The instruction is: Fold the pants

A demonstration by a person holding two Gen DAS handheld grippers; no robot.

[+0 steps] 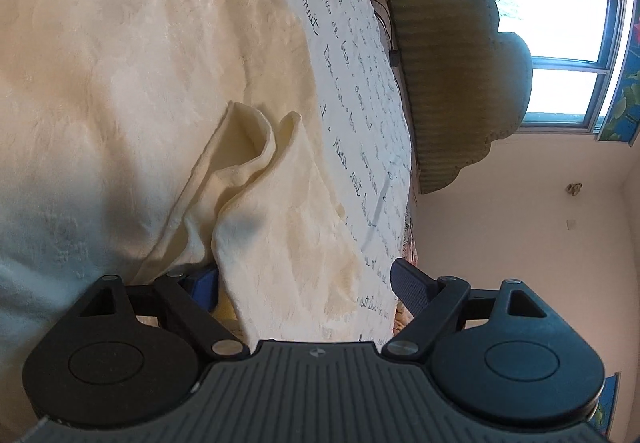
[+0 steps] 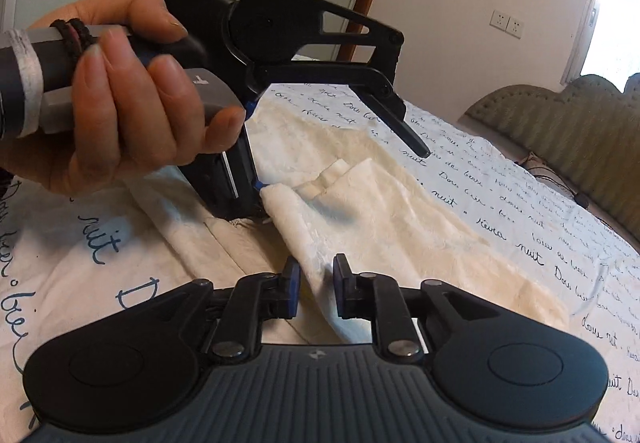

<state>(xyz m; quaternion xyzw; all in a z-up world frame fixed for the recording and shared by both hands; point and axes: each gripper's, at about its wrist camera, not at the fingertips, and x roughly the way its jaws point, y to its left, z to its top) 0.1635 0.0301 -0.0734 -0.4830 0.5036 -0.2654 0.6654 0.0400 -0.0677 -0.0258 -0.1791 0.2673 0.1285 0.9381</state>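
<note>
We see the cream pants [image 2: 384, 203] lying on a bed sheet [image 2: 560, 243] printed with dark cursive script, a fold of their cloth doubled over on top. In the right wrist view our right tool [image 2: 316, 289] sits low and near, its two blue-padded fingers [image 2: 291, 289] a little apart, with the near edge of the pants running between them; the pads do not look pressed onto the cloth. Farther off and to the left, a hand [image 2: 132, 95] holds the left tool [image 2: 340, 167], which is tilted down toward the pants. Its jaws are spread wide: one finger touches a bunched corner of the cloth, the other hangs in the air above the sheet to the right. In the left wrist view the left tool [image 1: 304, 281] again shows spread fingers [image 1: 408, 285], well apart, and a loose flap of the pants [image 1: 280, 211] drapes between them without being pinched. The flap rises into a soft rolled fold at its far end, and the rest of the cream cloth fills the left of that view. Past the sheet stands a green padded headboard [image 1: 448, 83] with a scalloped edge, and beyond it a window [image 1: 560, 55] in a pale wall. In the right wrist view a double wall socket [image 2: 507, 23] shows on the far wall.
</note>
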